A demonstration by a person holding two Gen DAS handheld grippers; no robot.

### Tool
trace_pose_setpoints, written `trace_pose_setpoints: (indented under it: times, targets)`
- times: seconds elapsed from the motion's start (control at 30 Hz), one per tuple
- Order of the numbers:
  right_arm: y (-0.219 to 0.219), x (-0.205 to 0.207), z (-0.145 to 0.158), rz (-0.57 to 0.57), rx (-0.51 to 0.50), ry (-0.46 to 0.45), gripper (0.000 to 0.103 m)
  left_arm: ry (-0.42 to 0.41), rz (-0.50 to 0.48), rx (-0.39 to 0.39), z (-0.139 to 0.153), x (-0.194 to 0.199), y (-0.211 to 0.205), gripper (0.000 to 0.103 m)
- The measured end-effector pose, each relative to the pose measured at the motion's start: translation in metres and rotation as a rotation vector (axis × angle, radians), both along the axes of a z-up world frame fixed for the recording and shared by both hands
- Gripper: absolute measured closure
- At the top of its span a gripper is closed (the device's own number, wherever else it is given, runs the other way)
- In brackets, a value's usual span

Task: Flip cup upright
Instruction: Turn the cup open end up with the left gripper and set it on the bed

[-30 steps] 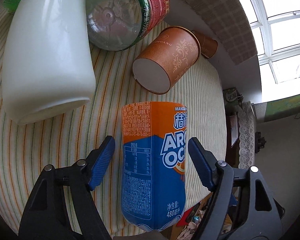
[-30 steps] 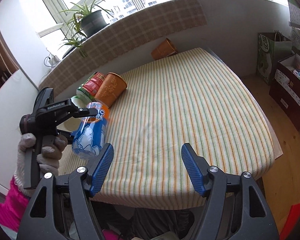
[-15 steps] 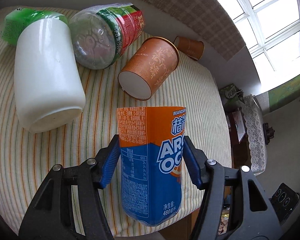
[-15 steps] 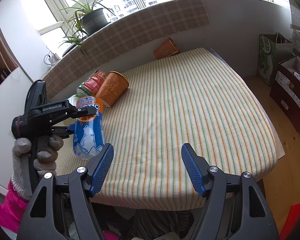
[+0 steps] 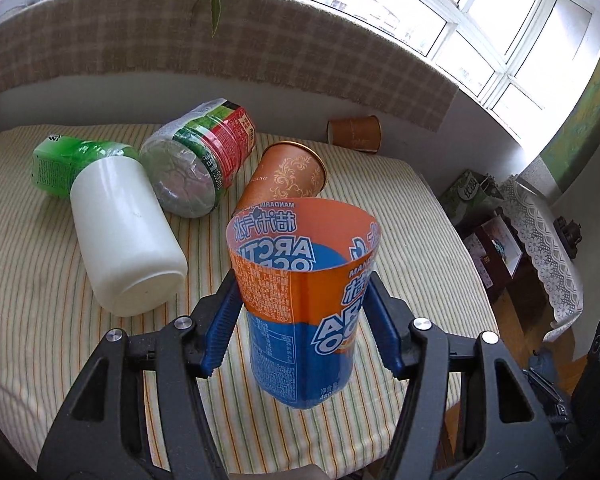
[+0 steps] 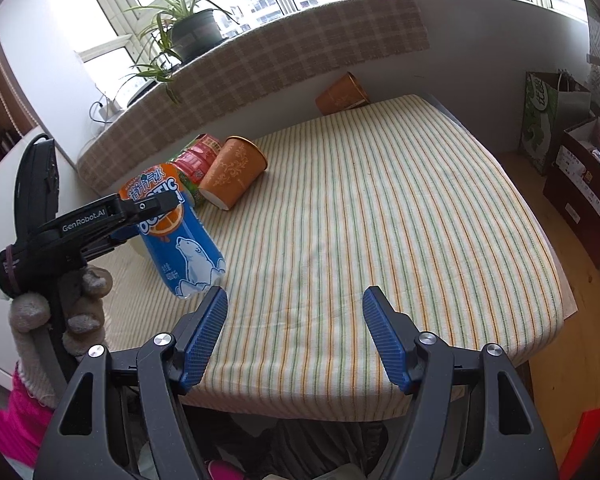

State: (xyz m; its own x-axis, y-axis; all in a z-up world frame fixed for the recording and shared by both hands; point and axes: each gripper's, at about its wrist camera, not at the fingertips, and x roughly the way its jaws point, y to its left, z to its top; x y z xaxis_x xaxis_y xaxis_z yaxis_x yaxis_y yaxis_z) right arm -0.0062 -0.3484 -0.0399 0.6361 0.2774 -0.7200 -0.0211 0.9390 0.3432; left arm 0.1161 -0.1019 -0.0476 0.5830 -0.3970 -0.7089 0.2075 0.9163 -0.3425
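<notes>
1. Above the near left part of the striped table point(image 6: 380, 216), the left gripper point(image 5: 300, 320) clamps its blue pads on both sides of the cup point(image 5: 300, 300), a cut-off orange and blue drink bottle.
2. The cup hangs clear of the cloth, open mouth up and rounded base down; its long axis is close to upright, leaning slightly in the right wrist view point(image 6: 176, 232).
3. The right gripper point(image 6: 296, 336) hovers over the table's near edge, its jaws spread wide and holding nothing.
4. On the table lie a white bottle point(image 5: 124, 236), a green-and-red bottle point(image 5: 204, 160) and a brown paper cup point(image 5: 288, 176), all on their sides.
5. A second paper cup point(image 5: 354, 134) lies by the wall under the windowsill, where a potted plant point(image 6: 188, 32) stands.
</notes>
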Motion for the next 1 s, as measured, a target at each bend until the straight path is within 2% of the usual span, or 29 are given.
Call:
trace_pose_setpoints:
  times: [0.07, 0.13, 0.5, 0.77, 1.0]
  targets:
    - [0.002, 0.001, -0.001, 0.0, 0.002, 0.003, 0.033, -0.053, 0.0, 0.043, 0.003, -0.003, -0.005, 0.041]
    - [0.003, 0.0, -0.001, -0.001, 0.002, 0.005, 0.033, -0.072, -0.009, 0.069, 0.004, -0.004, -0.009, 0.041]
    - [0.004, 0.0, -0.002, -0.001, 0.002, 0.01, 0.033, -0.068, -0.039, 0.089, 0.002, -0.007, -0.017, 0.041]
    - [0.004, 0.001, -0.001, -0.004, 0.004, 0.01, 0.033, -0.094, -0.091, 0.153, 0.003, -0.008, -0.037, 0.041]
    - [0.001, -0.001, -0.002, -0.014, 0.01, 0.011, 0.033, -0.085, -0.125, 0.14, -0.001, -0.004, -0.045, 0.038]
